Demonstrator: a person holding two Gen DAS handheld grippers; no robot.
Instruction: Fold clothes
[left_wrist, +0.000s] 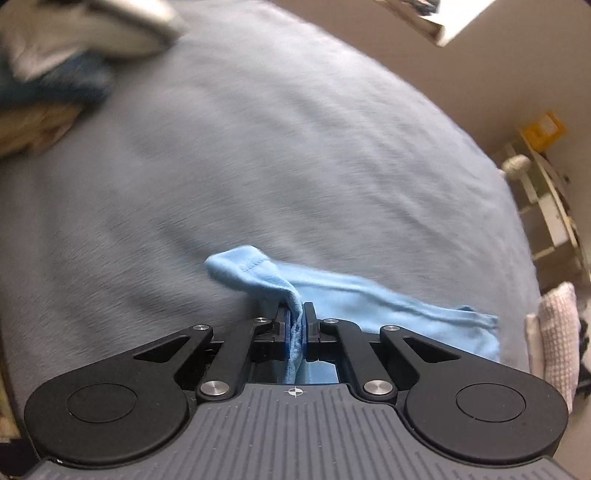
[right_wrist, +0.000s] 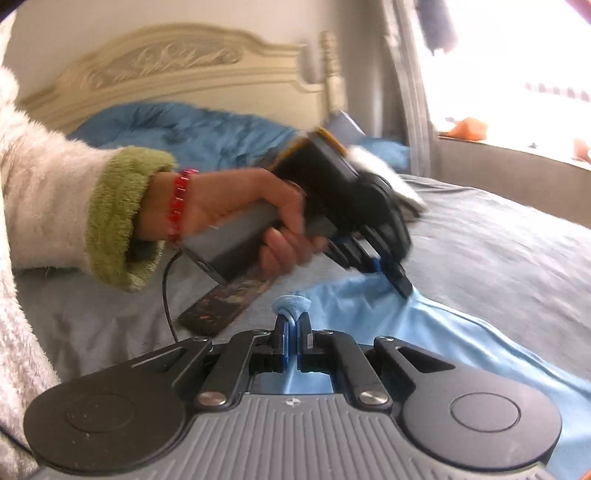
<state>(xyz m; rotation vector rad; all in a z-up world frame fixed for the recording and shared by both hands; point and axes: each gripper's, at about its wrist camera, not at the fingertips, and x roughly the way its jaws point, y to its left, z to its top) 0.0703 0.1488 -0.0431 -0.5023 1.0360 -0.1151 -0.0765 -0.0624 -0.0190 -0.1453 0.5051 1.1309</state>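
Here, two claws (left_wrist: 294, 314) (right_wrist: 293, 321), one blue garment (right_wrist: 461, 328).

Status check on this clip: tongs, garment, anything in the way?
Left tongs shut on light blue garment. Right tongs shut on it too. Garment strung between them over grey bedspread. Dark flat object lies close beside it.

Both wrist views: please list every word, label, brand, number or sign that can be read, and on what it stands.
None can be read.
Yellow box on the shelf: may bear print, too blurred and small to read.
Crosshair mark on each gripper body: a symbol only, no text.
Dark flat item on the bed: a pattern, no legible words.
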